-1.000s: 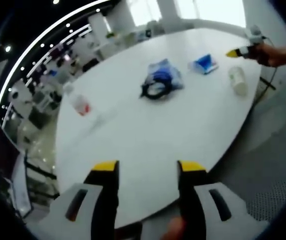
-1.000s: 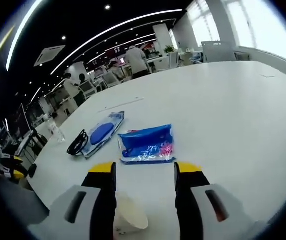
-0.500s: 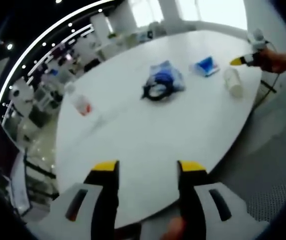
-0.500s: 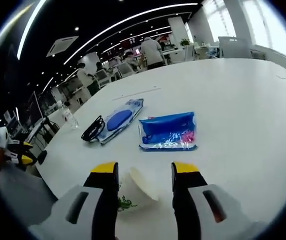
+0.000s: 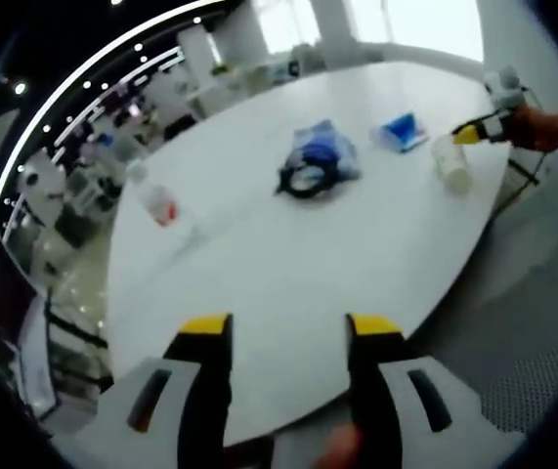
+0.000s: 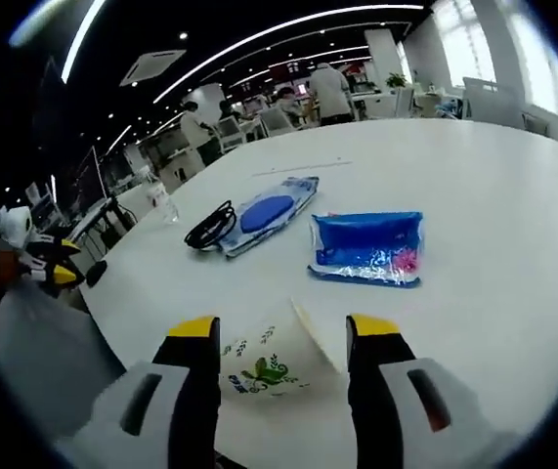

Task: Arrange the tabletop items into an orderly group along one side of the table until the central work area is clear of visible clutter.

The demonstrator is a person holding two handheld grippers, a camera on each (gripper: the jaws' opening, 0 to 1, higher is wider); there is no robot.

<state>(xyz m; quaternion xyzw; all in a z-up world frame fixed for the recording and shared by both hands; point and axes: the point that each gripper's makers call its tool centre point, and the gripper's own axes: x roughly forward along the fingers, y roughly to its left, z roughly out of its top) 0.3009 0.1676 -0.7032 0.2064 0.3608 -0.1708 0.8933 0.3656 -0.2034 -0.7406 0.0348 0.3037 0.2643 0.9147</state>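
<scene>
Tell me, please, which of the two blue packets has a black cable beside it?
The longer blue packet, farther from the right gripper; a coiled black cable lies against it.

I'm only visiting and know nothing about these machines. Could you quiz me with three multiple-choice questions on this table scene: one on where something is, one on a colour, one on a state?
1. Where is the paper cup?
A. Between the right gripper's jaws
B. On the floor
C. On top of the blue packet

2. What colour are the jaw tips?
A. Red
B. Yellow
C. Green

3. How is the paper cup positioned?
A. Upright
B. Upside down
C. On its side

Answers: 1 A, it lies between the two jaws on the table. 2 B, both tips are yellow. 3 C, its open mouth faces sideways.
</scene>
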